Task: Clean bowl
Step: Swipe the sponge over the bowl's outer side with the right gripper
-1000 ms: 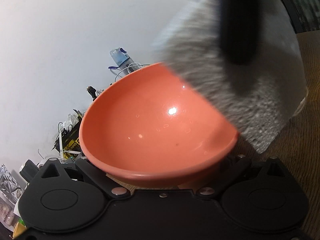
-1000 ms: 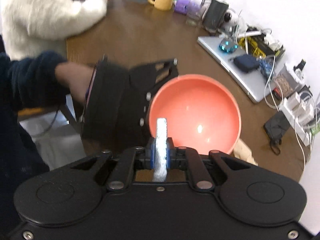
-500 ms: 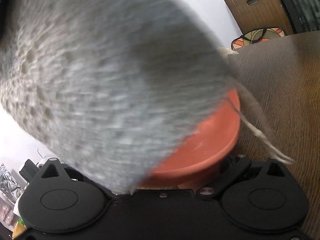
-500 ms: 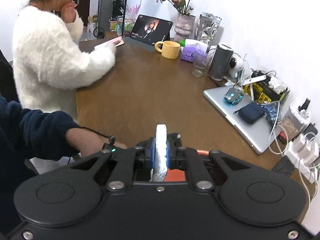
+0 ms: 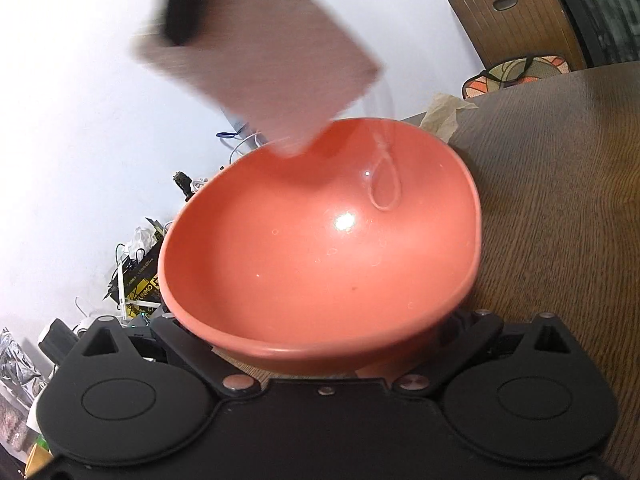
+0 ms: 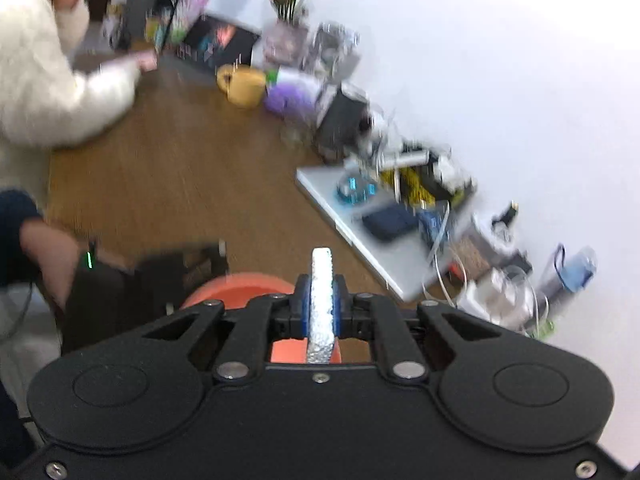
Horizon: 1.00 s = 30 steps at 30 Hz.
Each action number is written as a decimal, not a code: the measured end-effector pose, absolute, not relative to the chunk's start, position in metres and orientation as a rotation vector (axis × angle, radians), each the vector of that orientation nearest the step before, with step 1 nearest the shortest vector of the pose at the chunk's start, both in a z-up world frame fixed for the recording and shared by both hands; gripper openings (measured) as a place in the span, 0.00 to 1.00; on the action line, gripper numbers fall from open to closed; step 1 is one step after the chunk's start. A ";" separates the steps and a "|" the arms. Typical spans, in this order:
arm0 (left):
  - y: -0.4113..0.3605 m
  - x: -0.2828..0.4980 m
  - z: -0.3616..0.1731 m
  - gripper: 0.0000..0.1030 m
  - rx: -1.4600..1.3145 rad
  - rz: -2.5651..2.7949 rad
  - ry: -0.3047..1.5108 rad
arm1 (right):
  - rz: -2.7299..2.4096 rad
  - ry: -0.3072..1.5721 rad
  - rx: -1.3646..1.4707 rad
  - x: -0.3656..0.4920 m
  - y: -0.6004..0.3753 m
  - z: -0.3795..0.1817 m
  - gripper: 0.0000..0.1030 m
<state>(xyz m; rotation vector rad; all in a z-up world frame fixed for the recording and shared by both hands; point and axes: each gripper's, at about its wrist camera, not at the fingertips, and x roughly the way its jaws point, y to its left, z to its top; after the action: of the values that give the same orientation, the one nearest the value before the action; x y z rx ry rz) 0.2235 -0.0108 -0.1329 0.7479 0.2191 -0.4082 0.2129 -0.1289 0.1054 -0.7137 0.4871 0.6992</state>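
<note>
Two grippers work over a brown wooden table [image 5: 560,208]. The left gripper [image 5: 324,364] holds an orange bowl [image 5: 320,248] by its near rim, the bowl tilted with its glossy inside facing the camera; the fingertips are hidden under the rim, so the exact pinch cannot be seen. The right gripper [image 6: 321,308] has its fingers pressed together on a thin white sponge [image 6: 321,300], held edge-on. From the left wrist view the sponge [image 5: 260,52] hangs blurred above the bowl's far rim, its string loop [image 5: 384,184] dangling inside.
</note>
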 end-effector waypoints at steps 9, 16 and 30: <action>-0.011 0.213 -0.137 0.97 0.749 -0.410 0.217 | 0.814 0.611 -0.793 0.174 -0.116 0.075 0.10; -0.010 0.213 -0.138 0.97 0.747 -0.412 0.217 | 0.808 0.409 -0.735 0.178 -0.094 0.105 0.10; -0.006 0.211 -0.141 0.96 0.752 -0.412 0.210 | 0.552 0.558 -0.830 0.220 -0.141 0.070 0.11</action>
<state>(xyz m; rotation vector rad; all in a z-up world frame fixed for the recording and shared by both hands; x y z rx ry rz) 0.2109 -0.0064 -0.1414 0.7519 0.2099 -0.4124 0.2204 -0.1407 0.0697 -0.8301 0.5584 0.5525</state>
